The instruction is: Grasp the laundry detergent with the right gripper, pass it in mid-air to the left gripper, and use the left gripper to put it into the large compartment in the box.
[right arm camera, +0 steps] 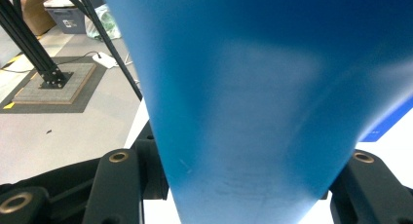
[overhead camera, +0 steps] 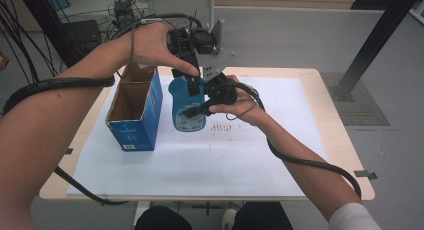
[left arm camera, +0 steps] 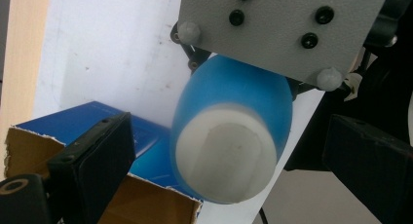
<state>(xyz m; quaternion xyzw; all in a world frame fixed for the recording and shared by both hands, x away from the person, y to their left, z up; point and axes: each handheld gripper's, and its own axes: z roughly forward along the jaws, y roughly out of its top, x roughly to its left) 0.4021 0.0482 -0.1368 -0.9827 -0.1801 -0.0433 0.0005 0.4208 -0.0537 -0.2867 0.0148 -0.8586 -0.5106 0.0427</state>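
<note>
A pale wooden table (overhead camera: pixel 330 140) under a white paper sheet (overhead camera: pixel 280 155) carries our work. On it, just beside an open blue cardboard box (overhead camera: pixel 135 110), stands a smooth blue plastic bottle with a white cap (overhead camera: pixel 188 107). Our right tool (overhead camera: pixel 197 109) pinches its body from the side; our left tool (overhead camera: pixel 194 86) hovers spread around the cap. We judge the bottle light, fairly stiff and slippery, so the waist suits gripping best.

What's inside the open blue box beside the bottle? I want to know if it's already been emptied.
The blue box shows bare brown cardboard walls inside, top flaps open. Its floor is hidden by the near wall, so whether anything lies at the bottom can't be told.
</note>
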